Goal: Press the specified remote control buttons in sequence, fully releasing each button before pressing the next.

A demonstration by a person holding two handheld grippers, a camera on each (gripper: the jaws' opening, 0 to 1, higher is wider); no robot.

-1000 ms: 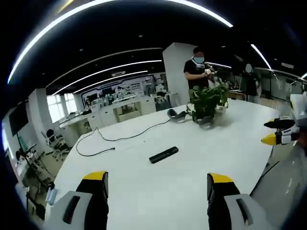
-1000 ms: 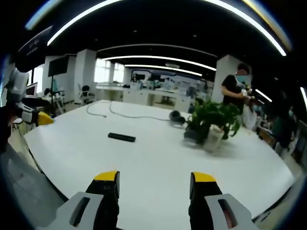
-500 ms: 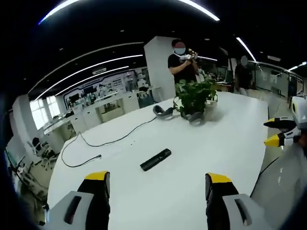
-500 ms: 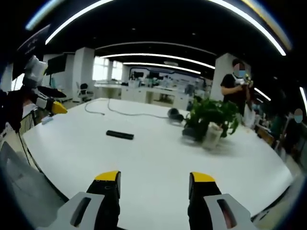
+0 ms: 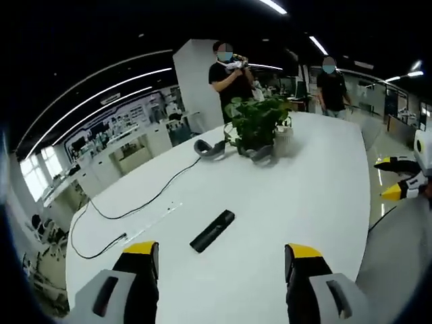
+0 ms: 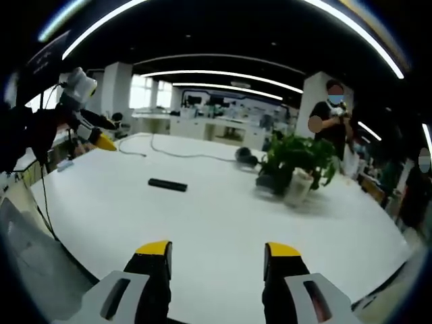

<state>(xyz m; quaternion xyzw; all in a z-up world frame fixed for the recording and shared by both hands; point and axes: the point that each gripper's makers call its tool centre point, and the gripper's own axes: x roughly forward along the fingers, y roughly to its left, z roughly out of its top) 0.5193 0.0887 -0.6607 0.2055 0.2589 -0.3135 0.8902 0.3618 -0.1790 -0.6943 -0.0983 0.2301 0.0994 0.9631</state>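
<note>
Both pairs of tongs hang above the near edge of a big white table [image 5: 317, 196], and neither touches anything. The left gripper [image 5: 219, 260] has its yellow-tipped jaws spread wide, nothing between them; the black remote control [image 5: 212, 230] lies flat on the tabletop just ahead of it, in line with the gap and nearer the left jaw, still well apart from the tips. The right gripper [image 6: 216, 260] is spread just as wide and empty, and from its side the remote control [image 6: 167, 184] sits farther off, ahead and to the left of its left jaw. Beyond the remote, ahead and a little right of the left tongs, stands a potted plant [image 5: 256, 121] with a dark headset [image 5: 210, 149] beside it, and a black cable [image 5: 128, 209] trails across the table to the left. A person in dark clothes [image 5: 228, 74] stands behind the plant, at the far end of the table.
</note>
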